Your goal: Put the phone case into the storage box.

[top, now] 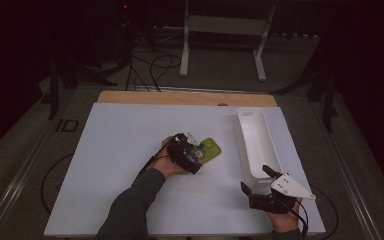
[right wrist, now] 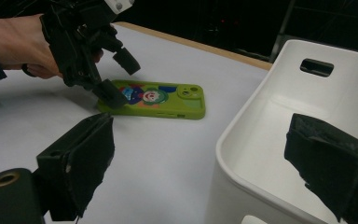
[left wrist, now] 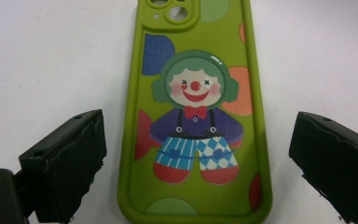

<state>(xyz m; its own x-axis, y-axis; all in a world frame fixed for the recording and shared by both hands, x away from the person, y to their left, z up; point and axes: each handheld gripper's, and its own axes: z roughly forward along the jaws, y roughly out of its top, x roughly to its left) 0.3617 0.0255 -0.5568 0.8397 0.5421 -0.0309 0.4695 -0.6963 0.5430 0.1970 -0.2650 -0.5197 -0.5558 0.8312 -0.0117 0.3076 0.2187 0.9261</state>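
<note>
A green phone case (left wrist: 193,60) with a clown picture lies flat, picture side up, on the white table (top: 125,150). My left gripper (left wrist: 198,135) is open, with one jaw on each side of the case's lower end and a gap on both sides. In the high view that left gripper (top: 196,152) is at mid-table beside the phone case (top: 211,148). My right gripper (top: 256,179) is open and holds nothing, near the front right, by the near end of a white bin (top: 260,150). The right gripper view shows the phone case (right wrist: 168,100) and the left gripper (right wrist: 120,78) over it.
The long white bin (right wrist: 261,140) has nothing visible inside and a handle slot at its far end. It lies along the table's right side. A wooden strip (top: 185,97) borders the far edge. Cables (top: 152,65) and a white stand (top: 225,30) sit on the dark floor beyond.
</note>
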